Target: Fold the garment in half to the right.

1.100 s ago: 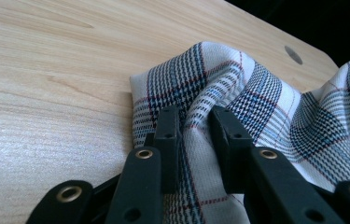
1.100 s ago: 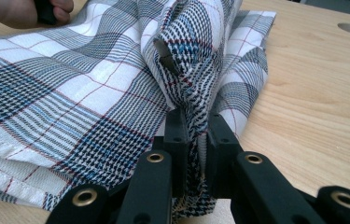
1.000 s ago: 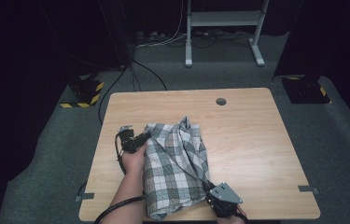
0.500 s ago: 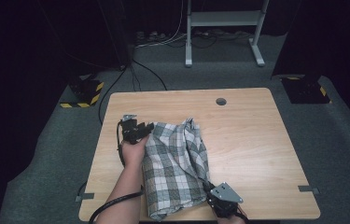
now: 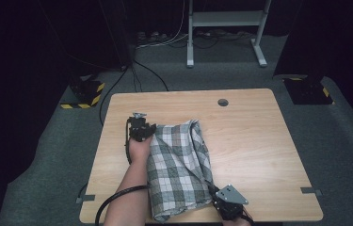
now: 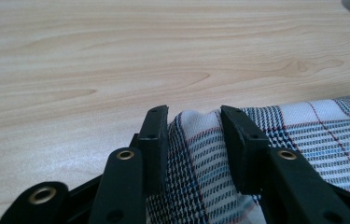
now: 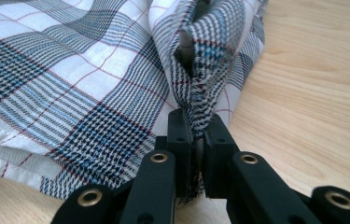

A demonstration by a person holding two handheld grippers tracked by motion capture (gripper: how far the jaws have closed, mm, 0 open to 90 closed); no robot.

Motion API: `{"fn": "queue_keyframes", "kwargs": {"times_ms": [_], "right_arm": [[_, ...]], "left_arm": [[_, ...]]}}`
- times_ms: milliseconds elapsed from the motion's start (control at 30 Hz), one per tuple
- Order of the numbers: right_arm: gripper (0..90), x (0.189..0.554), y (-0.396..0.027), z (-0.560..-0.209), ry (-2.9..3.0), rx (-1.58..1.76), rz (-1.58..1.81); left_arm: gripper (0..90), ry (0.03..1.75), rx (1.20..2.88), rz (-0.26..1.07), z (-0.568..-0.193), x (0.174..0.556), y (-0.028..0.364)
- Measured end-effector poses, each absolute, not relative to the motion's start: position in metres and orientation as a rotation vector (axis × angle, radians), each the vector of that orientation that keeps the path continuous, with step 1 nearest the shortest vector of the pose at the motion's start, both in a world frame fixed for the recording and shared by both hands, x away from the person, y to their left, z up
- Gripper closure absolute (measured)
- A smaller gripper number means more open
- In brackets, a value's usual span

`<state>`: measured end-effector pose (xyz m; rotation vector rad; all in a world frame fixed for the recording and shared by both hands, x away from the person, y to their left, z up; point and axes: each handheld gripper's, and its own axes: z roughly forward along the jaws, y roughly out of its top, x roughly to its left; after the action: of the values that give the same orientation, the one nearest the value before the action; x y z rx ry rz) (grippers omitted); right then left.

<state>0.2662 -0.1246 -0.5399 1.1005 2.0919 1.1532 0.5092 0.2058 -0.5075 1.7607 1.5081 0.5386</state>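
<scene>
Pinching plaid cloth (image 7: 93,84), right tongs (image 7: 195,123); left tongs (image 6: 193,116) straddle it.

The tabletop (image 5: 259,141) is evenly lit from above while the surroundings are lost in darkness. The high view is rendered soft and grainy; soft glare is seen on the wood in the left gripper view.

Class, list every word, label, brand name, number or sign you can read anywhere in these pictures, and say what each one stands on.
None: no readable text on the checked cloth, the wooden table, the left gripper or the right gripper.
The yellow-and-black hazard stripes on the floor are a pattern, not writing.
</scene>
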Motion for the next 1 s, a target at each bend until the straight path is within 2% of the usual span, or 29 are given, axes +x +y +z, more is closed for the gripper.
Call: {"fn": "queue_keyframes", "kwargs": {"times_ms": [233, 300, 367, 467, 567, 633, 1000], "right_arm": [[83.5, 0.263, -0.129, -0.545, 2.094, 1.114, 1.153], [82.3, 0.263, -0.129, -0.544, 2.097, 1.120, 1.162], [79.1, 0.263, -0.128, -0.542, 2.097, 1.114, 1.166], [69.2, 0.265, -0.129, -0.538, 2.097, 1.116, 1.179], [60.4, 0.265, -0.131, -0.532, 2.090, 1.115, 1.199], [58.3, 0.264, -0.131, -0.529, 2.087, 1.107, 1.206], [45.7, 0.266, -0.128, -0.510, 2.093, 1.034, 1.237]], "left_arm": [[61.9, 1.500, 1.746, 0.524, -0.510, 0.509, 0.206], [56.3, 1.502, 1.733, 0.515, -0.508, 0.507, 0.205], [50.4, 1.495, 1.713, 0.507, -0.503, 0.505, 0.206], [41.1, 1.490, 1.660, 0.487, -0.497, 0.498, 0.208], [35.6, 1.464, 1.651, 0.505, -0.491, 0.487, 0.207], [32.5, 1.457, 1.652, 0.502, -0.489, 0.481, 0.207], [27.0, 1.441, 1.647, 0.479, -0.491, 0.436, 0.207]]}}
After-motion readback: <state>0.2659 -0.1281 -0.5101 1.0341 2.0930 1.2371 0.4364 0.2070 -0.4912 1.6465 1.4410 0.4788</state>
